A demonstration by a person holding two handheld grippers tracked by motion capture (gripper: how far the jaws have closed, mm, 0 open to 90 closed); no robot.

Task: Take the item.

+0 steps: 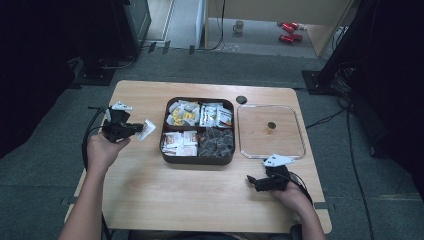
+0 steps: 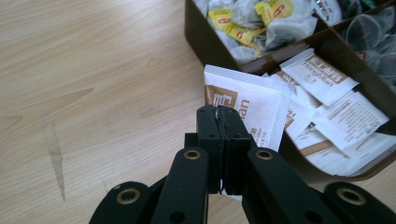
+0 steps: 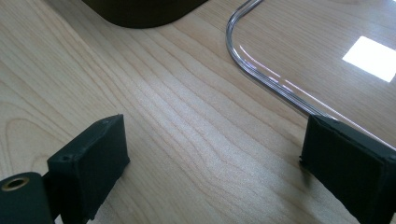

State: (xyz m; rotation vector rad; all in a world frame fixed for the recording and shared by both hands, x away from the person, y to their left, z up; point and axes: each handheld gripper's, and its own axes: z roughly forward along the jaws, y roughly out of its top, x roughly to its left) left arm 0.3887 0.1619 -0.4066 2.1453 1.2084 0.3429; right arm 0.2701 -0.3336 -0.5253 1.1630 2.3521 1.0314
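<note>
Left hand (image 1: 102,147) raised at the table's left side | left gripper (image 1: 137,129) pinched tight on a white packet (image 2: 247,109), jaws pressed together | right hand (image 1: 292,192) low near the front right | right gripper (image 1: 252,181) jaws spread wide, nothing between them

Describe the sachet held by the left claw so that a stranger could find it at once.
Start at the dark four-part tray mid-table, then look just left of it. There the left claw pinches one white-and-brown sachet above the wood. Its twins all lie inside the tray.
</note>
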